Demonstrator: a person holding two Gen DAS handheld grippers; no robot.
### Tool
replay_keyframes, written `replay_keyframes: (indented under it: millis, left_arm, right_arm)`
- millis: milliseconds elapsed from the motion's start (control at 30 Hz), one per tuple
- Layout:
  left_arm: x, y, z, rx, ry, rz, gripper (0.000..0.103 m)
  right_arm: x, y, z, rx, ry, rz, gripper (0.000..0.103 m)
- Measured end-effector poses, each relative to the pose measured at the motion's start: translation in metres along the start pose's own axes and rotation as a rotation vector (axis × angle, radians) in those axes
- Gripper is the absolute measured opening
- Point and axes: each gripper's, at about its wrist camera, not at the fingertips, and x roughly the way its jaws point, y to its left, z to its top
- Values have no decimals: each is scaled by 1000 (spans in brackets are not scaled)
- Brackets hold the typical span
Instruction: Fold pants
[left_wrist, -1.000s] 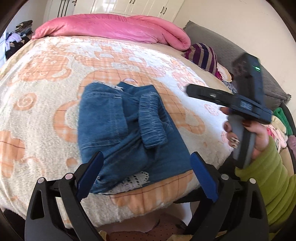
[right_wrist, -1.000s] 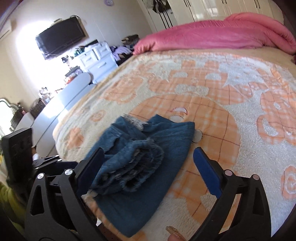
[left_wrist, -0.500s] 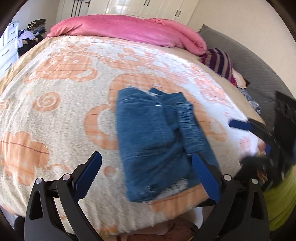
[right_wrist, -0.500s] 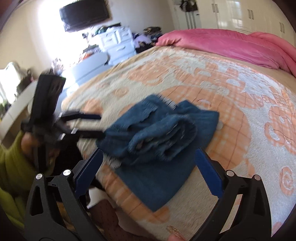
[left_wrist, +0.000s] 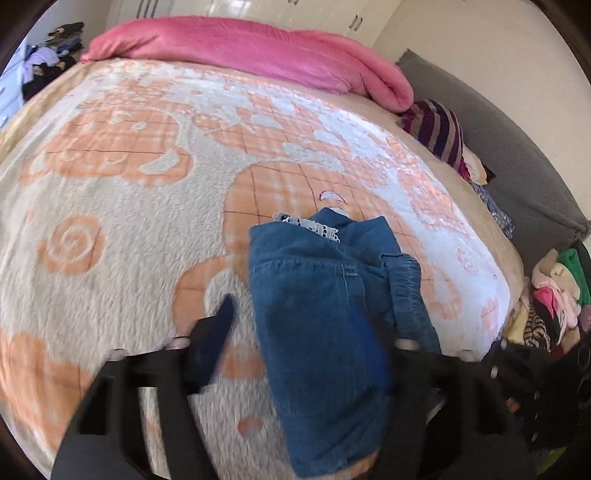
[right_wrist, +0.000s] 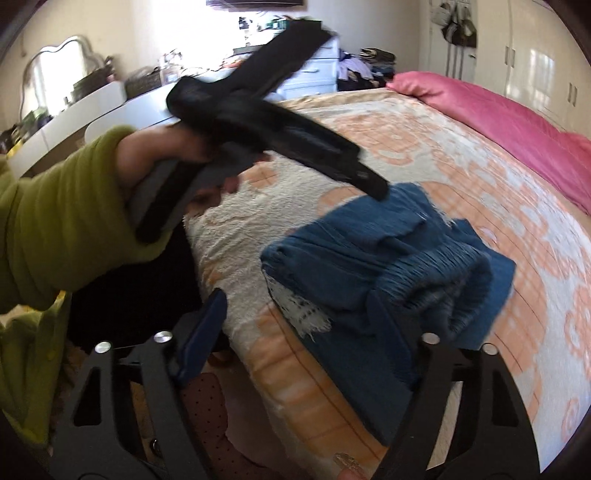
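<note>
The folded blue denim pants lie near the front edge of the bed's orange-and-cream blanket, with white lace showing at one end. My left gripper hovers over their near-left part. Its jaws are closing and the pads do not press on the cloth. In the right wrist view a hand in a green sleeve holds this left gripper, tips above the pants' far-left edge. My right gripper hangs over the pants' near corner at the bed edge. Its jaws are closing too, with no grip.
A pink duvet lies across the head of the bed. A striped garment, a grey cushion and a pile of clothes sit to the right. A white dresser and a mirror stand left of the bed.
Both grippers' jaws have narrowed from wide open. The left gripper has swung across the bed until its tips are over the pants. The right view has rolled and shifted sideways.
</note>
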Motion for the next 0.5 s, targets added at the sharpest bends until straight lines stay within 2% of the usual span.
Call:
replay_keyframes:
  millis: [33, 100, 233, 367, 500]
  left_arm:
    - [5, 0, 3, 3, 15, -8, 45]
    - [16, 0, 7, 13, 36, -5, 41]
    - [32, -3, 7, 25, 66, 0, 41]
    - [37, -1, 7, 21, 73, -6, 42]
    - [38, 3, 7, 9, 79, -15, 43]
  right_arm:
    - [2, 1, 2, -9, 4, -1, 61]
    - [7, 4, 4, -41, 9, -23, 54]
    - [18, 6, 11, -84, 25, -44, 48]
    - [30, 9, 20, -119, 56, -39, 32]
    - [44, 18, 30, -197, 70, -52, 31]
